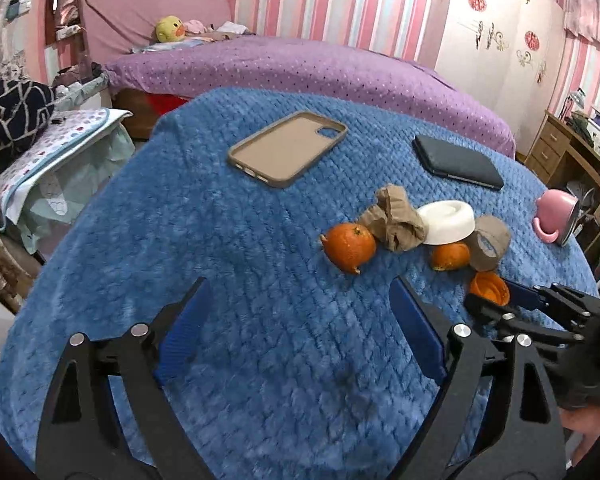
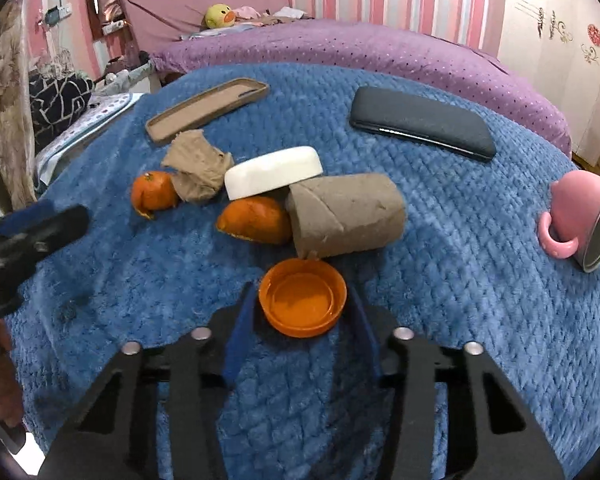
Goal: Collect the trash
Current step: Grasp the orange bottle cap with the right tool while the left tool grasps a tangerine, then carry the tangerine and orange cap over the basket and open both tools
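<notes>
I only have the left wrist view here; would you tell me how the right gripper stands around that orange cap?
Observer: The right gripper is open, with the orange cap between its blue fingers.
Operator: Thank you. Which way is the cap facing?
Observer: Its hollow side faces up.
Operator: Is anything touching it?
Observer: The tape roll lies just beyond it; contact is unclear.

An orange cap (image 2: 302,298) lay open side up. Behind it clustered two orange peels (image 2: 255,220), a crumpled brown paper (image 2: 196,170) and a brown tape roll (image 2: 346,214).
</notes>
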Action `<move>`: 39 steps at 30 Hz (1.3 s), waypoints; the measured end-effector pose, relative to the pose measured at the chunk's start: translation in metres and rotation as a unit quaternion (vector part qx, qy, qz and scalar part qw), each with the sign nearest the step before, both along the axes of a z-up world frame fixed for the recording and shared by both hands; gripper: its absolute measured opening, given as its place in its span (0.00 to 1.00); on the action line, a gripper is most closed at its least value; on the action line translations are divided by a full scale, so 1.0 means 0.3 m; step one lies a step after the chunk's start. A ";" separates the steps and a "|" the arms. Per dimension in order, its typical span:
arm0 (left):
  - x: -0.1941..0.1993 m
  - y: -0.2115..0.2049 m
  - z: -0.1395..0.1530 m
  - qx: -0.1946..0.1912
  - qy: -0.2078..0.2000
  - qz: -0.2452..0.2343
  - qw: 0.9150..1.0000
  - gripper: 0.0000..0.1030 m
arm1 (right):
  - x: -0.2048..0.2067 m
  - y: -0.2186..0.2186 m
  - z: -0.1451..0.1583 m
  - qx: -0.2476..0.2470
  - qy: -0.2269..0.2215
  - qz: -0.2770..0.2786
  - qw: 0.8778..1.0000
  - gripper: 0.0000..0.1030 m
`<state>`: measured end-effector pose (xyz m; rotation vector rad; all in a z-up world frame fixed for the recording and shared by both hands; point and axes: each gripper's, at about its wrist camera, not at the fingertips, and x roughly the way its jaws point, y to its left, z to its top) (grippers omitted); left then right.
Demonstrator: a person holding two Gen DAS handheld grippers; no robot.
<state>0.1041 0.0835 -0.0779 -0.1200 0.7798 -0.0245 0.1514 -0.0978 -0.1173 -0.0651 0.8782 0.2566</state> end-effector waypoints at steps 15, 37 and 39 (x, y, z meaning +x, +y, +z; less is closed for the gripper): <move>0.192 -0.087 -0.084 0.005 0.041 -0.018 0.999 0.49 | -0.041 -0.230 0.168 0.034 -0.056 -0.021 0.998 0.39; 0.010 -0.013 0.072 -0.007 -0.021 -0.032 0.999 0.15 | -0.214 -0.222 0.262 0.030 -0.095 -0.025 0.995 0.39; -0.028 -0.005 0.110 -0.006 -0.039 -0.037 0.999 0.15 | -0.239 -0.235 0.270 0.032 -0.097 -0.029 0.994 0.39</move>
